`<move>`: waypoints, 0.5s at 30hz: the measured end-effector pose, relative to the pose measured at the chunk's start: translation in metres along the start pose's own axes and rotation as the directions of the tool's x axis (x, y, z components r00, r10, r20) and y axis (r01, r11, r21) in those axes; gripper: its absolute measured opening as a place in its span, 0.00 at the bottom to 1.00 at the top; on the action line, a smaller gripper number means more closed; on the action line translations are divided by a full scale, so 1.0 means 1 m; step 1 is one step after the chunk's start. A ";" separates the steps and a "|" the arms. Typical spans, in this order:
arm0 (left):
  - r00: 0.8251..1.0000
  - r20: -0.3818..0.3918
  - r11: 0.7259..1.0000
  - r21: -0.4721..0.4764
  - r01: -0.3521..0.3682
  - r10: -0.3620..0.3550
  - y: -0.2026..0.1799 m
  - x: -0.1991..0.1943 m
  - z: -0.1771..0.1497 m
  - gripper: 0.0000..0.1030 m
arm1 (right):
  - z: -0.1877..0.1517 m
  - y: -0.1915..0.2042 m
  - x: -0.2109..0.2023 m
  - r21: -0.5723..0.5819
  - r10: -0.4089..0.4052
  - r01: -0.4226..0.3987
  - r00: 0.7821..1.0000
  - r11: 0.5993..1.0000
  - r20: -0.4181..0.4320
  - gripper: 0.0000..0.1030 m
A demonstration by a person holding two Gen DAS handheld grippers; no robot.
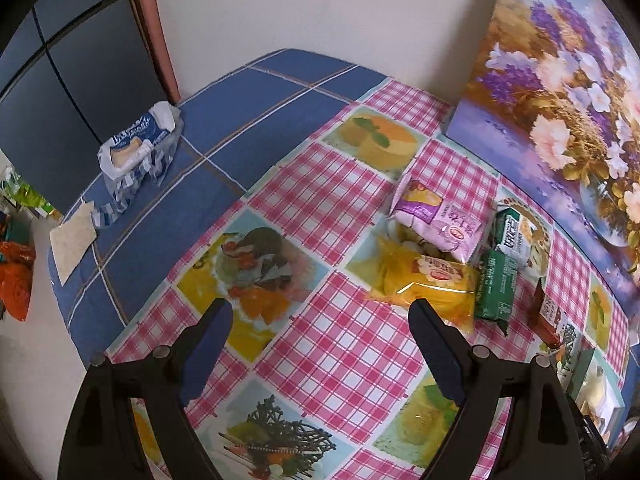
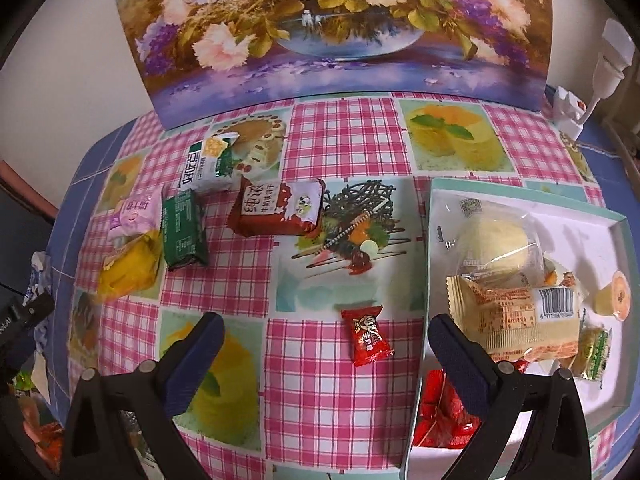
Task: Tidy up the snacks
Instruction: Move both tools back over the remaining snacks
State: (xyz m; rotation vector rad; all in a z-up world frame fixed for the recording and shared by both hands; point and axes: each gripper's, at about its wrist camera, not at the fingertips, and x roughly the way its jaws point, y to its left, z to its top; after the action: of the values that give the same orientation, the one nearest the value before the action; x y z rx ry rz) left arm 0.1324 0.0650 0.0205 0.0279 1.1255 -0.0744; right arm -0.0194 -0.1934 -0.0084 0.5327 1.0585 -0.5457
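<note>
A pink checked cloth covers the tabletop (image 2: 320,380), with a flower painting (image 2: 332,20) propped behind. Both the left gripper (image 1: 322,312) and the right gripper (image 2: 326,326) hover with fingers wide and empty. A red candy (image 2: 366,338) lies just left of the tray (image 2: 624,320), which holds snacks; yellow (image 1: 424,284), purple (image 1: 436,216) and green (image 1: 496,284) packets cluster near the painting.

Two wrist views angled down over the tablecloth (image 1: 328,344), sharing the yellow packet (image 1: 424,284)
</note>
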 end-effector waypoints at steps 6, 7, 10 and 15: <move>1.000 -0.022 1.000 0.020 0.022 -0.021 -0.006 0.009 0.001 0.87 | 0.006 -0.014 0.002 0.054 0.013 -0.013 1.000 0.998 0.005 1.00; 0.999 -0.027 0.999 0.026 0.025 -0.025 -0.009 0.011 0.001 0.87 | 0.007 -0.015 0.001 0.053 0.012 -0.013 1.000 0.999 0.011 1.00; 0.999 -0.039 0.998 0.048 0.038 -0.036 -0.017 0.015 0.002 0.87 | 0.009 -0.015 0.001 0.044 -0.004 0.003 1.000 0.999 0.019 1.00; 0.998 -0.041 0.996 0.068 0.057 -0.054 -0.026 0.016 0.004 0.87 | 0.008 -0.007 0.005 0.006 -0.015 0.015 1.000 1.000 0.013 0.89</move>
State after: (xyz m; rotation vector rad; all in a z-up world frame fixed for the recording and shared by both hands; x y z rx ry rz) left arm 0.1407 0.0380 0.0077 0.0597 1.1623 -0.1628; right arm -0.0174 -0.2043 -0.0106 0.5256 1.0492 -0.5650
